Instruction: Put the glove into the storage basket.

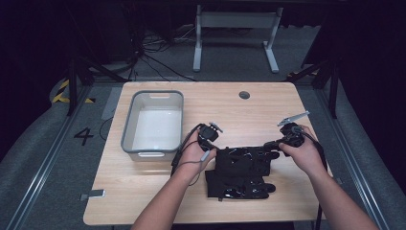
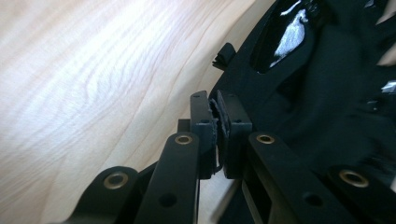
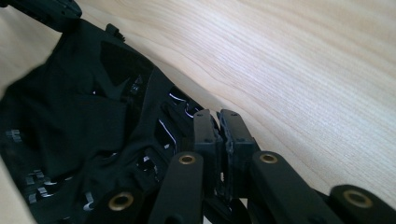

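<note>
In the high view, two forearms come up from the bottom edge. Between them, in the lower middle of the frame, a black garment (image 1: 242,172) with glossy print lies on the light wooden tabletop (image 1: 268,103), its lower part flat and its upper edge drawn out between the two hands.

The left gripper (image 1: 213,143) sits just left of center at the garment's upper left corner. In the left gripper view its jaws are closed tight, with a thin fold of the black cloth (image 2: 299,93) pinched between the pads near the middle of the frame; the wood grain fills the upper left.

The right gripper (image 1: 271,145) is right of center at the garment's upper right corner. In the right gripper view its jaws are also pressed together on an edge of the cloth (image 3: 84,140), which spreads across the left half of the frame.

Farther up, in the left middle of the high view, an empty grey tub (image 1: 153,122) stands on the tabletop, well apart from the garment. Beyond the tabletop's far edge, a white table frame (image 1: 234,36) stands on the floor.
</note>
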Motion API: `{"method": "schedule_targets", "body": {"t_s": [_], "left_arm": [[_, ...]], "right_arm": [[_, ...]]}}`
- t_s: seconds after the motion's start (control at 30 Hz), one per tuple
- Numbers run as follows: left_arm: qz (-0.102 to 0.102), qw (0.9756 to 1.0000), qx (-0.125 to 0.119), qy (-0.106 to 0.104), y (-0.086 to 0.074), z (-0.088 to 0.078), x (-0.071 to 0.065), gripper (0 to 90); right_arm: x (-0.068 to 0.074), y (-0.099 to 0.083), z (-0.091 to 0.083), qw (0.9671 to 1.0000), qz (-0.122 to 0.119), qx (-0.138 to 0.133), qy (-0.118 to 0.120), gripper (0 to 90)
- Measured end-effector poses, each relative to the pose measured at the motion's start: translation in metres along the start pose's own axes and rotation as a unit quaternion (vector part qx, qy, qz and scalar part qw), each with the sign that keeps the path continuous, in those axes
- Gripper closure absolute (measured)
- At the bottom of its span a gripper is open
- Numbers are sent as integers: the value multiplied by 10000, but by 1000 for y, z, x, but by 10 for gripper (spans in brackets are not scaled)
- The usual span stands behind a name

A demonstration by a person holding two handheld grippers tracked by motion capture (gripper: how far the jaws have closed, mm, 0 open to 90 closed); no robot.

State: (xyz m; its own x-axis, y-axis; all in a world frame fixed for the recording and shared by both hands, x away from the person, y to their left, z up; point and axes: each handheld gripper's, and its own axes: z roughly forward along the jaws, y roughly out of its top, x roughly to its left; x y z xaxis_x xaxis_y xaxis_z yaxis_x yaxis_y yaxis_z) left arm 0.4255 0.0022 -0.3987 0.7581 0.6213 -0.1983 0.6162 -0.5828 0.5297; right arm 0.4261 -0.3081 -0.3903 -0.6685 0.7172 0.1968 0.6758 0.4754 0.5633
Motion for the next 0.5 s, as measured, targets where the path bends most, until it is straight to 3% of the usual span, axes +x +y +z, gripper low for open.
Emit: {"method": "schedule_targets", "body": {"t_s": [0.2,0.33,0.5], "left_arm": [[152,9992,-358,120,1,-25,-5,860],[200,9988,-394,228,0,-31,-5,859],[220,9985,-388,312,-8,-36,-5,860]], "right_arm": [[12,6,-19,9989,-231,-393,-60,866],[17,13,-26,9974,-375,-598,-111,866],[23,15,-19,9966,-545,-611,-120,866]]}}
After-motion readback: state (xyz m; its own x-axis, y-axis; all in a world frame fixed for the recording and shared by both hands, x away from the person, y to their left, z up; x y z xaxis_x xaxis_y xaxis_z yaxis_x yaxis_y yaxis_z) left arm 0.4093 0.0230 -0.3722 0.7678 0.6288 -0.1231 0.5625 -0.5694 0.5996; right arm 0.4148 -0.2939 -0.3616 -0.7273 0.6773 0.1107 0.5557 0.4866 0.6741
